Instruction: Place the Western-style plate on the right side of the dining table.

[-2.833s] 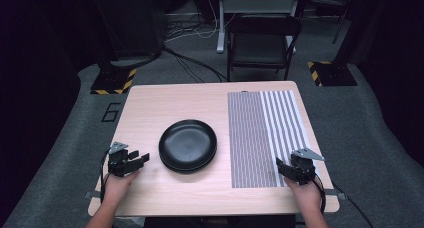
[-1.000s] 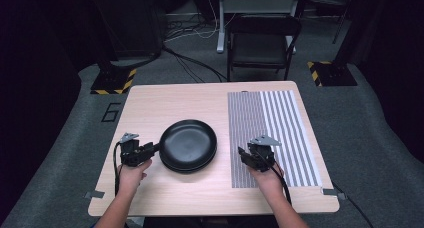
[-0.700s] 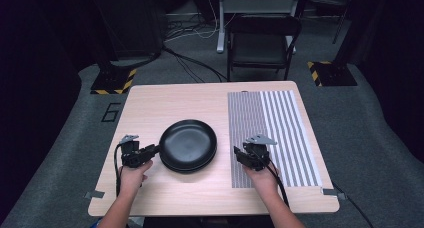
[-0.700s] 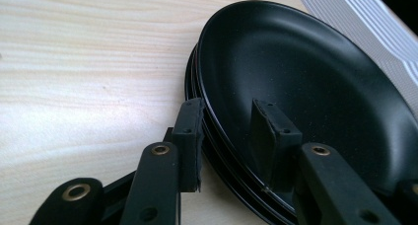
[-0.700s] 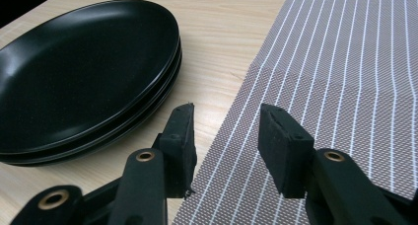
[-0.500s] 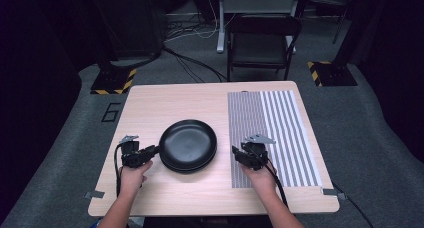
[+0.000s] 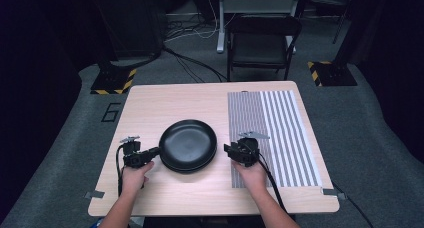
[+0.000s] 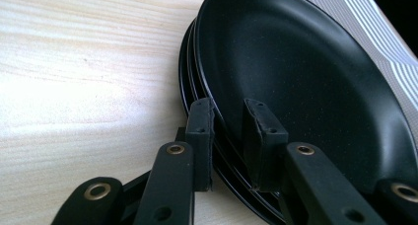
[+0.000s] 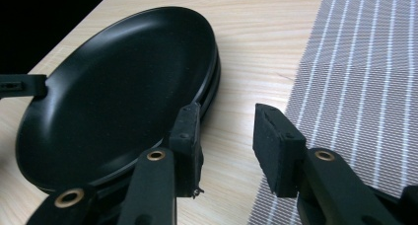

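A stack of black plates (image 7: 187, 145) sits mid-table. My left gripper (image 7: 156, 152) is at the stack's left edge. In the left gripper view its jaws (image 8: 229, 121) stand close together across the rim of the top plate (image 8: 305, 72), one outside and one over the inside, and look shut on it. My right gripper (image 7: 227, 150) is at the stack's right edge, open. In the right gripper view its jaws (image 9: 226, 126) hold nothing. One jaw is against the plates' (image 9: 113, 87) rim, and the other is over the edge of the striped mat (image 9: 365, 62).
The grey striped placemat (image 7: 280, 128) covers the right part of the wooden table (image 7: 165, 103). A black folding chair (image 7: 262, 43) stands beyond the far edge. Cables and yellow-black marked bases lie on the floor.
My right gripper has come left from the mat's near right corner to the plates' right rim. My left gripper first moved in to the left rim and has since stayed there.
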Demonstrator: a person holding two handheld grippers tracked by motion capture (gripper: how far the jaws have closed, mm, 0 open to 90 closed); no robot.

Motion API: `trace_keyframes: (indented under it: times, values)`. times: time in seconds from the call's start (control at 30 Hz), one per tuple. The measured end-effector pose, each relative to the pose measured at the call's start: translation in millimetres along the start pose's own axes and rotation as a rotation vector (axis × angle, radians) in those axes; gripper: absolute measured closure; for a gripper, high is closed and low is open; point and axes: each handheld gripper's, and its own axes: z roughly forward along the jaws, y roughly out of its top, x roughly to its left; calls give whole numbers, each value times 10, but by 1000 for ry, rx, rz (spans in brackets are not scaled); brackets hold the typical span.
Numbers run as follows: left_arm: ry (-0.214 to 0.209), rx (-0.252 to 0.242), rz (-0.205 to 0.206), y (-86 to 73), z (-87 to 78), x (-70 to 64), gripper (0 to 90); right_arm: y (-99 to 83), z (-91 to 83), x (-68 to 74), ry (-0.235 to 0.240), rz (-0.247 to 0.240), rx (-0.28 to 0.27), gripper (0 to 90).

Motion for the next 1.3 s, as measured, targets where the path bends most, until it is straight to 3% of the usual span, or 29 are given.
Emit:
trace_keyframes:
  times: [0.2,0.67,1.0,1.3]
  values:
    - [-7,-3,-24,2,4,13,744,41,90,61,27,33,1,625]
    - [-20,-24,-34,-26,13,42,739,93,297,72,61,187,40,672]
    - [-23,-25,-36,-28,14,47,740,86,403,111,95,233,79,708]
    - [-22,-26,-41,-35,13,45,741,83,425,101,93,277,95,735]
